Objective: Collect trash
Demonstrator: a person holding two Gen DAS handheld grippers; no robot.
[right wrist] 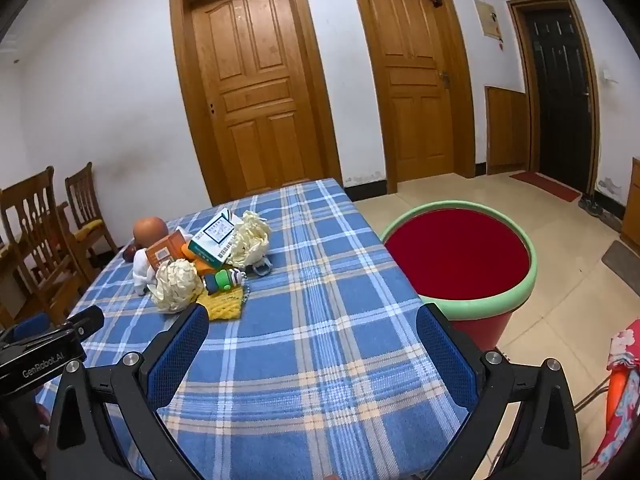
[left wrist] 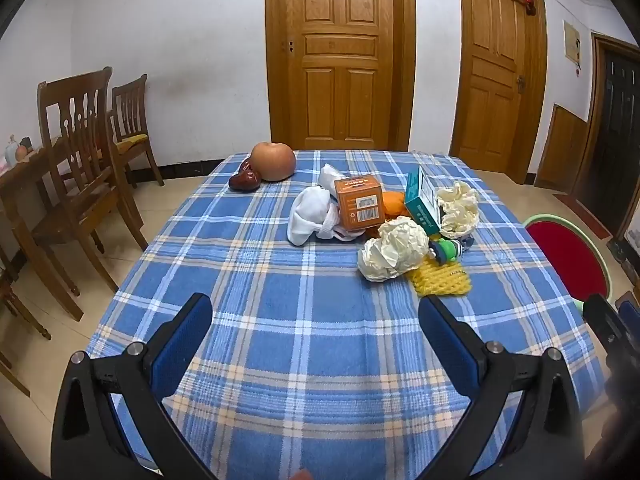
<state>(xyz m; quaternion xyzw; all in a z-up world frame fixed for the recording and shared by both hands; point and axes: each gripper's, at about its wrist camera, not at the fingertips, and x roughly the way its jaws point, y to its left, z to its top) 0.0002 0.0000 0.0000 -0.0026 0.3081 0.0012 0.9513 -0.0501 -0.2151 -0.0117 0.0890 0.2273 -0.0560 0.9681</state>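
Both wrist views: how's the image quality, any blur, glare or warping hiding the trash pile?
Left wrist: sharp, evenly lit, no glare; fisheye bows the doors and darkens the corners; crumpled paper and orange box read clearly. Right wrist: equally sharp but tilted, pile smaller; red bin clear.

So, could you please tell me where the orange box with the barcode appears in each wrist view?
Left wrist: orange box sits centre frame, beside the white cloth.
Right wrist: orange box is at left, partly hidden behind crumpled paper.
Shared landmark: the teal box beside it.
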